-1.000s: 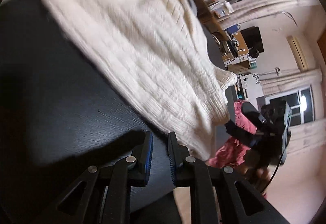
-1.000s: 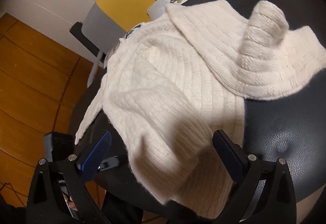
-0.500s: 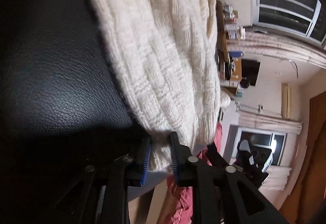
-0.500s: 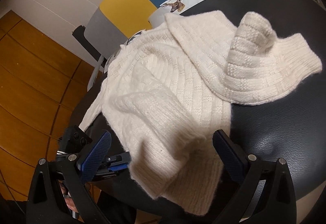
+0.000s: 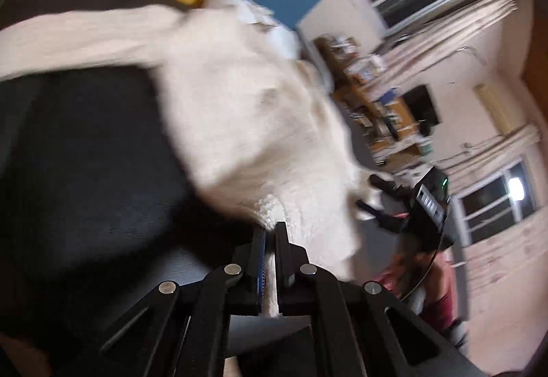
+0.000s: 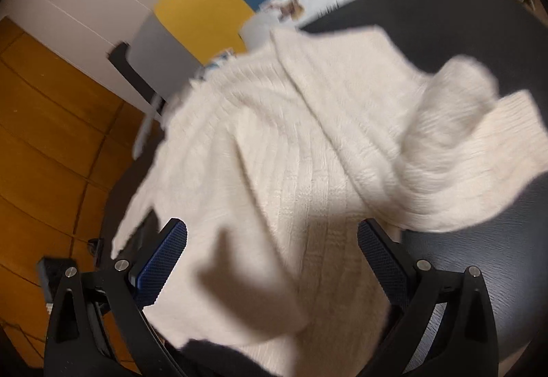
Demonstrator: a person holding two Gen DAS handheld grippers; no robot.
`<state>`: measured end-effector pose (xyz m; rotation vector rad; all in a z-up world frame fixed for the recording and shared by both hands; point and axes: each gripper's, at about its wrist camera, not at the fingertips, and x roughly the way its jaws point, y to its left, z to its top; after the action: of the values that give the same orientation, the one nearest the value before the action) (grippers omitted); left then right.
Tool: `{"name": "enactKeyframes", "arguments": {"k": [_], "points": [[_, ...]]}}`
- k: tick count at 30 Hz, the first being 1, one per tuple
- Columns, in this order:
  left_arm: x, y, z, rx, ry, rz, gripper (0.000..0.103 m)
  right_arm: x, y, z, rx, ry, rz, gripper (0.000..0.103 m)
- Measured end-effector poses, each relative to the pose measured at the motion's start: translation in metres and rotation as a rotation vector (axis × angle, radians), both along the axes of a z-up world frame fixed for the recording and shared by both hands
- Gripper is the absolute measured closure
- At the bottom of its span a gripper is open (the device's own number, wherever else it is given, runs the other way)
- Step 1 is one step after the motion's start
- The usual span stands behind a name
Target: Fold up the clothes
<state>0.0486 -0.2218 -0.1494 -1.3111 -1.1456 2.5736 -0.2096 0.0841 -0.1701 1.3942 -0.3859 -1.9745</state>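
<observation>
left gripper (image 5: pixel 270 241) went from empty to clamped on sweater (image 6: pixel 291 171) hem, lower centre. right gripper (image 6: pixel 272 250) jaws apart over sweater, centre frame on black seat (image 6: pixel 479 260). risk: thin pinch, knit slips out when lifted.

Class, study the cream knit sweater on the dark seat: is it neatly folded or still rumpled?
Still rumpled. The sweater lies in loose overlapping layers, one part bunched up at the right, an edge hanging over the dark seat.

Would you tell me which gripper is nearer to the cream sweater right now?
Left. The left gripper is shut on an edge of the cream sweater, while the right gripper is open with its fingers either side of the sweater's near part, not gripping.
</observation>
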Motion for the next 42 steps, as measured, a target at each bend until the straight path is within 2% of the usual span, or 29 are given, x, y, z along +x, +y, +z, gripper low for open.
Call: {"name": "enactKeyframes", "arguments": {"k": [3, 5, 9, 12, 13, 15, 17, 19, 21, 22, 25, 28, 32, 35, 39, 42], "points": [[0.014, -0.019, -0.021, -0.034, -0.090, 0.049, 0.100, -0.011, -0.016, -0.022, 0.083, -0.035, 0.006, 0.001], [0.024, -0.028, -0.031, -0.009, -0.111, 0.059, 0.100, -0.016, -0.018, -0.024, 0.115, -0.010, -0.015, 0.001], [0.030, -0.033, -0.031, 0.074, -0.061, 0.065, 0.098, -0.016, -0.015, -0.017, 0.113, -0.023, -0.028, 0.001], [0.045, -0.053, -0.026, 0.120, -0.018, 0.116, 0.094, -0.001, -0.022, 0.006, 0.057, 0.034, -0.012, 0.001], [0.055, -0.065, -0.023, 0.132, -0.005, 0.149, 0.093, 0.009, -0.033, 0.014, 0.022, 0.056, 0.030, 0.001], [0.071, -0.086, -0.017, 0.111, 0.006, 0.234, 0.093, 0.030, -0.061, 0.023, 0.016, 0.106, 0.134, 0.001], [0.103, -0.118, -0.008, 0.050, -0.004, 0.373, 0.093, 0.054, -0.091, 0.025, 0.058, 0.165, 0.236, 0.001], [0.146, -0.159, 0.003, -0.068, -0.074, 0.544, 0.088, 0.076, -0.121, 0.022, 0.113, 0.206, 0.320, 0.001], [0.189, -0.202, 0.008, -0.143, -0.154, 0.689, 0.086, 0.096, -0.140, 0.019, 0.137, 0.231, 0.371, 0.001], [0.208, -0.223, 0.009, -0.154, -0.187, 0.743, 0.086, 0.105, -0.148, 0.018, 0.143, 0.241, 0.393, 0.001], [0.243, -0.270, 0.003, -0.112, -0.227, 0.833, 0.086, 0.125, -0.172, 0.017, 0.140, 0.252, 0.447, 0.001], [0.246, -0.298, -0.008, -0.069, -0.219, 0.853, 0.085, 0.140, -0.204, 0.021, 0.146, 0.275, 0.512, 0.001], [0.208, -0.307, -0.031, -0.031, -0.239, 0.818, 0.083, 0.150, -0.258, 0.032, 0.140, 0.304, 0.603, 0.001], [0.188, -0.315, -0.040, -0.064, -0.259, 0.798, 0.083, 0.153, -0.301, 0.042, 0.135, 0.332, 0.652, 0.001], [0.167, -0.318, -0.041, -0.086, -0.243, 0.780, 0.081, 0.136, -0.357, 0.050, 0.133, 0.381, 0.640, 0.001], [0.149, -0.313, -0.039, -0.173, -0.266, 0.731, 0.081, 0.110, -0.393, 0.041, 0.144, 0.354, 0.631, 0.001]]}}
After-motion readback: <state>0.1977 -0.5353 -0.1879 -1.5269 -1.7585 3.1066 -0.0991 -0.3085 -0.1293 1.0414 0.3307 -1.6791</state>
